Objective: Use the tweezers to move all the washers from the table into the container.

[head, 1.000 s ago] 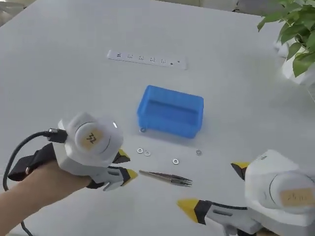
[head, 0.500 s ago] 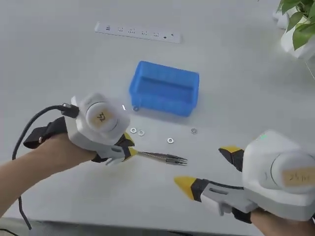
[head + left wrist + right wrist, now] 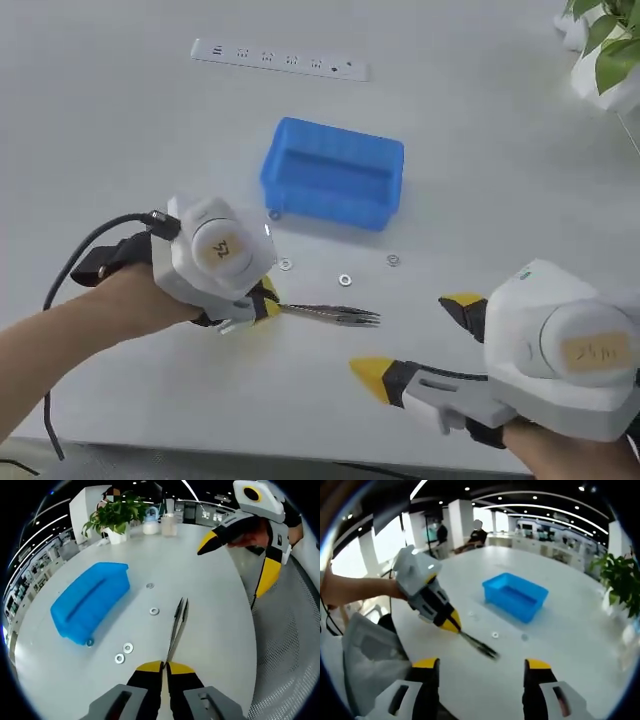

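1. a pale grey worktop (image 3: 120,150) in a bright open hall carried a power strip (image 3: 280,60) at the far side.
2. the blue container (image 3: 333,175) sat mid-worktop, with washers (image 3: 345,280) scattered just near of it.
3. the left gripper (image 3: 262,305) had its fingers closed on the tweezers (image 3: 330,315), which pointed right.
4. the right gripper (image 3: 410,335) had its fingers wide apart, holding nothing.

The container (image 3: 333,172) is blue, the washers (image 3: 345,280) silver
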{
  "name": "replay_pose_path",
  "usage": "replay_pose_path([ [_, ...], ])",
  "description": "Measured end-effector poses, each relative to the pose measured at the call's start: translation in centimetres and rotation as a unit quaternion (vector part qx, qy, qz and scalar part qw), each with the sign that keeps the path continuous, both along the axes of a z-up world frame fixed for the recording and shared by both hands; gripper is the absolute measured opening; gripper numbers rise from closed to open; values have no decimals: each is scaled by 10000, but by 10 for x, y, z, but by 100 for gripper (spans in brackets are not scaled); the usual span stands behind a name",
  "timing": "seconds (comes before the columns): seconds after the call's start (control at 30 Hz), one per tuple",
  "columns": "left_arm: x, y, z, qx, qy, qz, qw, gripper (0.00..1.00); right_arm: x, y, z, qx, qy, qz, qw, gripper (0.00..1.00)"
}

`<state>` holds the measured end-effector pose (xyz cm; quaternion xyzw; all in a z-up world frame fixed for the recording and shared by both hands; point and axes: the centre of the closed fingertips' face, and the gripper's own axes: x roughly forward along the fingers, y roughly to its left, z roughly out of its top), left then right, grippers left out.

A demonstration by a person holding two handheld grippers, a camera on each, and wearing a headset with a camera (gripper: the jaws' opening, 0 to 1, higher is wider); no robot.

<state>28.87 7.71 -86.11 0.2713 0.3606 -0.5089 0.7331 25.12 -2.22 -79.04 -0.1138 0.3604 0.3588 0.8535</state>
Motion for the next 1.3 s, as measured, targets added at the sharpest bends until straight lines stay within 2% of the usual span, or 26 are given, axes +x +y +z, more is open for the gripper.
replay_pose_path([
  [0.17, -3, 1, 8, -37, -23, -3, 10000, 0, -1, 4, 2, -1, 6, 138, 9999, 57],
  [0.37, -10, -3, 37, -192, -269, -65, 9994, 0, -1, 12, 1, -208, -82, 542, 9983, 45],
  [0.53, -14, -6, 62, -287, -518, -131, 9982, 0, 2, 18, 1, -284, -162, 767, 9965, 40],
  [0.67, -16, -8, 80, -365, -610, -96, 9974, 0, 6, 28, 5, -180, -190, 933, 9953, 35],
  [0.77, -17, -13, 94, -649, -581, -6, 9962, 0, 7, 39, 7, -10, -187, 1058, 9942, 33],
  [0.83, -18, -14, 99, -692, -554, 33, 9961, 0, 9, 46, 8, 84, -184, 1161, 9930, 31],
  [0.93, -19, -15, 105, -707, -605, -3, 9957, 0, 10, 54, 7, 167, -141, 1276, 9916, 27],
  [1.07, -22, -18, 110, -681, -680, -136, 9953, 0, 11, 68, 2, 121, -105, 1633, 9864, 24],
  [1.17, -23, -19, 111, -616, -731, -241, 9951, 0, 8, 82, -1, 149, -32, 1998, 9797, 21],
  [1.23, -23, -19, 113, -579, -790, -321, 9947, 0, 9, 88, -3, 45, -69, 2212, 9752, 19],
  [1.3, -24, -19, 115, -586, -760, -345, 9948, 0, 12, 91, -5, -69, -145, 2319, 9726, 18],
])
